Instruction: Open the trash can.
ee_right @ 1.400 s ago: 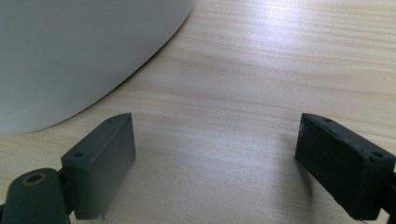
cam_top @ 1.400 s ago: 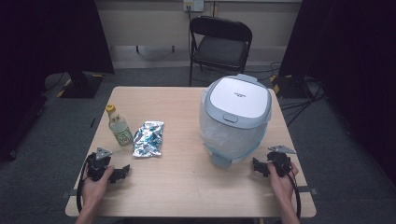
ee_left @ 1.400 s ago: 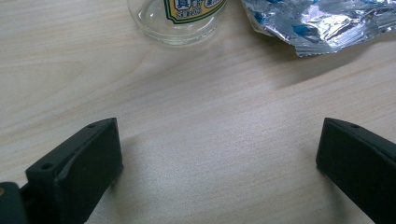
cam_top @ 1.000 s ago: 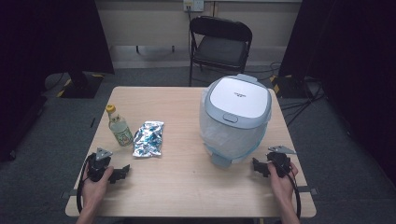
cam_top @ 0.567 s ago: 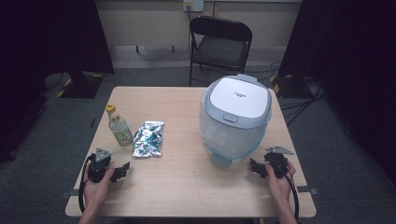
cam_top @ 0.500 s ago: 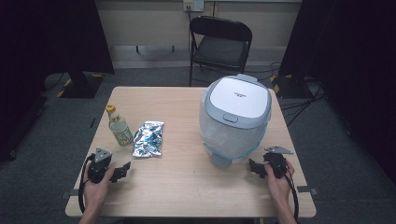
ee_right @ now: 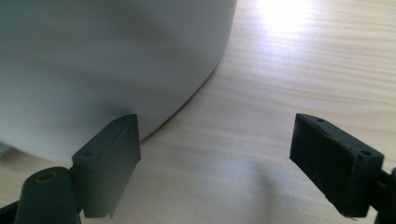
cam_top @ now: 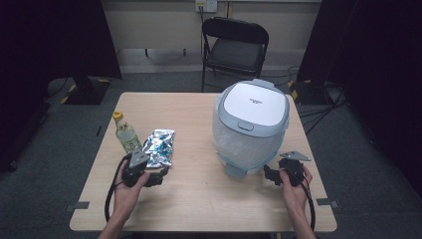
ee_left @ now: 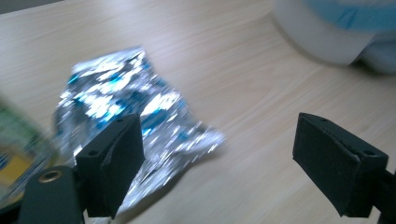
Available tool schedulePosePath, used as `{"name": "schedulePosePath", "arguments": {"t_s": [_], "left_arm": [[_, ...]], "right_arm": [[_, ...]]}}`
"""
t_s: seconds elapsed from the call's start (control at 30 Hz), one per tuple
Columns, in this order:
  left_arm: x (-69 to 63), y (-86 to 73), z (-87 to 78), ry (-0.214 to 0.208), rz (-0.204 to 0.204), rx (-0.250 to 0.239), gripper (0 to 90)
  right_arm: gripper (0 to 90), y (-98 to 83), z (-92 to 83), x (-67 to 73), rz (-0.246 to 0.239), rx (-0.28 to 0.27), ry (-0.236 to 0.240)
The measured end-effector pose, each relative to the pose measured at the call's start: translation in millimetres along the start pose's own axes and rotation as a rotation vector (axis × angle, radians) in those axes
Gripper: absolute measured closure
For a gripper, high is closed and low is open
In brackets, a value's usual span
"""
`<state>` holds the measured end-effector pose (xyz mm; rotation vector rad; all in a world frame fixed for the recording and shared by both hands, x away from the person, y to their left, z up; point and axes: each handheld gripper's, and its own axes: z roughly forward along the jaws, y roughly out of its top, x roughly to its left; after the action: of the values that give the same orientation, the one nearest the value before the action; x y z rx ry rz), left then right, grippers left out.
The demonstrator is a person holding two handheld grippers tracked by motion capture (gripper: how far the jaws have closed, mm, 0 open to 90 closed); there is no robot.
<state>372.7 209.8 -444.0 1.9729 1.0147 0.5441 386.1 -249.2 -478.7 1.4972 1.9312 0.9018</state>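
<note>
A crinkled silver and blue foil bag (cam_top: 160,147) lies on the wooden table (cam_top: 199,199), left of centre. My left gripper (cam_top: 158,176) hovers just in front of the bag's near edge. In the left gripper view the bag (ee_left: 135,116) lies partly behind the left jaw. The left gripper (ee_left: 233,163) is open; its jaws have just been closing slightly, with only bare table between them. My right gripper (cam_top: 270,174) is open beside the base of a white and grey rice cooker (cam_top: 254,124). In the right gripper view the cooker's wall (ee_right: 102,60) stands close behind the left jaw of that gripper (ee_right: 215,163).
A small bottle (cam_top: 127,134) with a yellow cap and green label stands just left of the foil bag. A black folding chair (cam_top: 234,50) stands behind the table's far edge. Bare wood lies between the two grippers at the front.
My left gripper has lifted and moved right and forward, up to the foil bag's near edge. The right gripper has stayed put by the cooker.
</note>
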Motion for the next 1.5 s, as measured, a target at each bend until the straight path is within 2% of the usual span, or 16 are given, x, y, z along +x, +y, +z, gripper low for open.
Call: {"name": "schedulePosePath", "arguments": {"t_s": [0.1,0.27,0.3,0.37,0.47,0.57,0.6,0.9,0.93,0.97,1.0,1.07,1.13,1.23,1.37,1.5], "left_arm": [[-6.0,22.4,16.0,-0.006,0.073,-0.020,16.3],[-3.8,45.6,45.9,-0.049,0.012,-0.006,16.7],[-5.4,48.2,52.2,-0.034,0.009,0.008,16.9],[-7.9,54.5,63.0,-0.073,0.006,0.024,18.6],[-7.8,61.1,73.7,-0.064,0.027,0.031,18.5],[-3.0,68.0,90.7,-0.052,-0.002,0.031,18.6],[-2.5,70.3,103.2,-0.066,-0.040,0.042,18.6],[-14.3,85.3,138.6,-0.079,-0.019,0.046,18.4],[-15.3,87.7,141.7,-0.082,-0.032,0.054,18.4],[-16.8,90.4,144.8,-0.106,-0.084,0.053,18.6],[-18.6,93.4,147.2,-0.129,-0.098,0.054,18.4],[-23.6,98.7,149.0,-0.094,-0.019,0.073,17.7],[-26.7,101.2,149.5,-0.118,-0.027,0.057,18.2],[-28.1,100.5,147.1,-0.095,-0.003,0.032,26.9],[-25.9,94.4,138.5,-0.095,-0.035,0.012,30.3],[-24.1,84.9,126.0,-0.073,0.015,-0.008,35.2]], "right_arm": [[14.6,3.3,-0.4,-3.3,-0.008,-0.001,-0.006],[16.5,17.6,-1.2,-8.9,-0.007,-0.014,-0.029],[16.8,20.7,-1.5,-10.7,-0.002,-0.014,-0.026],[17.3,26.2,-1.1,-14.0,0.002,-0.022,-0.032],[17.0,31.1,0.2,-17.4,0.000,-0.028,-0.039],[17.5,37.3,4.3,-21.8,0.017,-0.040,-0.056],[18.3,40.8,8.6,-25.0,0.026,-0.045,-0.060],[27.6,44.6,22.9,-30.0,0.078,-0.080,-0.076],[29.0,44.9,23.9,-29.7,0.075,-0.089,-0.079],[30.1,45.1,24.8,-29.6,0.073,-0.092,-0.080],[31.6,45.4,25.8,-29.5,0.073,-0.097,-0.079],[34.3,45.2,29.0,-29.9,0.093,-0.113,-0.059],[38.4,45.9,32.3,-28.1,0.096,-0.126,-0.041],[44.8,49.8,35.1,-21.3,0.075,-0.129,-0.046],[48.2,54.0,37.9,-13.7,0.043,-0.129,-0.040],[50.4,56.9,40.4,-5.2,0.018,-0.129,-0.012]]}}
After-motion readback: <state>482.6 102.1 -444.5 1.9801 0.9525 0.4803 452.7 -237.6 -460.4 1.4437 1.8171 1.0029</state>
